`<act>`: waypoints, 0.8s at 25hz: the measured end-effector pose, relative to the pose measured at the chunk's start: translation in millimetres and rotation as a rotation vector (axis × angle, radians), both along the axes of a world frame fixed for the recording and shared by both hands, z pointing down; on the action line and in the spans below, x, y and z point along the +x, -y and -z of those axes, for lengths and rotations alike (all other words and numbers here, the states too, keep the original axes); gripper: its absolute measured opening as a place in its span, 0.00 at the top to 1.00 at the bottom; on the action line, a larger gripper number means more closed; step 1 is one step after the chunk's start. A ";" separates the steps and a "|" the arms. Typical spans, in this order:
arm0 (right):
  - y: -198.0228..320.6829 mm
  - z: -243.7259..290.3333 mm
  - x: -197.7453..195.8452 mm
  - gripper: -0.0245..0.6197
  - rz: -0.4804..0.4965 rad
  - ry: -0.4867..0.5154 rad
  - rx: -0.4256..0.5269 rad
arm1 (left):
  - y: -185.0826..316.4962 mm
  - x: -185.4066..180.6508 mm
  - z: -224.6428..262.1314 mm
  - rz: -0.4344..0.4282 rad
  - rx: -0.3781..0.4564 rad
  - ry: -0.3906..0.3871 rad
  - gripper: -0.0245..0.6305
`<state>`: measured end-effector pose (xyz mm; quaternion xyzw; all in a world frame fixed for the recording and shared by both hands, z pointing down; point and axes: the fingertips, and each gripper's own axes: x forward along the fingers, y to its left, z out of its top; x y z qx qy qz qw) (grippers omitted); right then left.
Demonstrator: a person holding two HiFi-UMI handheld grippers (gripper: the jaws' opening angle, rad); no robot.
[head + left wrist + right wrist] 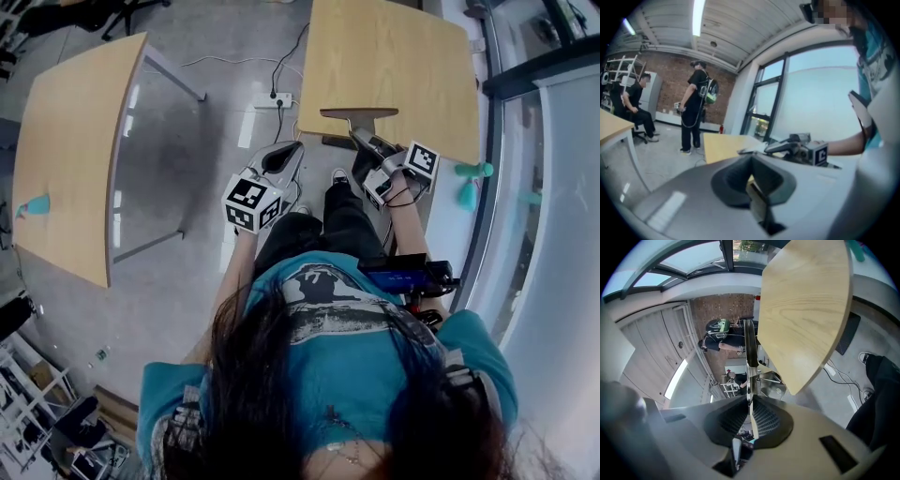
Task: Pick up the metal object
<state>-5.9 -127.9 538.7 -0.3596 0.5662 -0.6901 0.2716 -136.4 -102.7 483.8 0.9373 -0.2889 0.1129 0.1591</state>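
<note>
The metal object (359, 113) is a thin tool with a flat bar at its far end and a small spring near the grip. My right gripper (364, 139) is shut on its near end and holds it in the air at the wooden table's (389, 66) near edge. In the right gripper view the metal object (749, 357) runs straight up from the pads, edge-on, with the right gripper (750, 416) clamped on it. My left gripper (286, 150) hangs over the floor to the left, jaws together and empty. In the left gripper view the left gripper (752, 180) points toward the right gripper (787, 146).
A second wooden table (70, 141) stands at the left with a teal object (36, 204) on it. A power strip (272, 98) and cables lie on the floor. A glass wall (553, 187) runs along the right. One person stands (696, 105) and another sits (635, 112) farther off.
</note>
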 end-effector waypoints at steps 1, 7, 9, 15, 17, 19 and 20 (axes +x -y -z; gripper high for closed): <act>-11.6 5.0 -6.5 0.90 -0.010 -0.001 0.004 | -8.8 -7.9 1.2 -0.007 -0.005 -0.004 0.96; -77.8 22.5 -31.1 0.90 -0.038 -0.030 0.014 | -50.8 -36.2 -1.3 -0.024 -0.058 -0.037 0.96; -85.4 12.8 -28.2 0.90 -0.033 -0.048 0.007 | -50.0 -31.8 -14.4 -0.025 -0.069 -0.043 0.96; -97.4 -0.1 -26.8 0.90 -0.038 -0.057 -0.025 | -39.2 -20.0 -28.4 -0.048 -0.097 -0.072 0.96; -101.9 -6.1 -25.1 0.90 -0.038 -0.065 -0.034 | -38.6 -15.4 -32.0 -0.059 -0.096 -0.079 0.96; -110.9 -9.4 -23.3 0.90 -0.033 -0.067 -0.037 | -44.3 -10.1 -34.4 -0.067 -0.099 -0.084 0.96; -119.5 -8.0 -21.2 0.90 -0.031 -0.066 -0.037 | -51.6 -5.9 -33.4 -0.071 -0.101 -0.086 0.96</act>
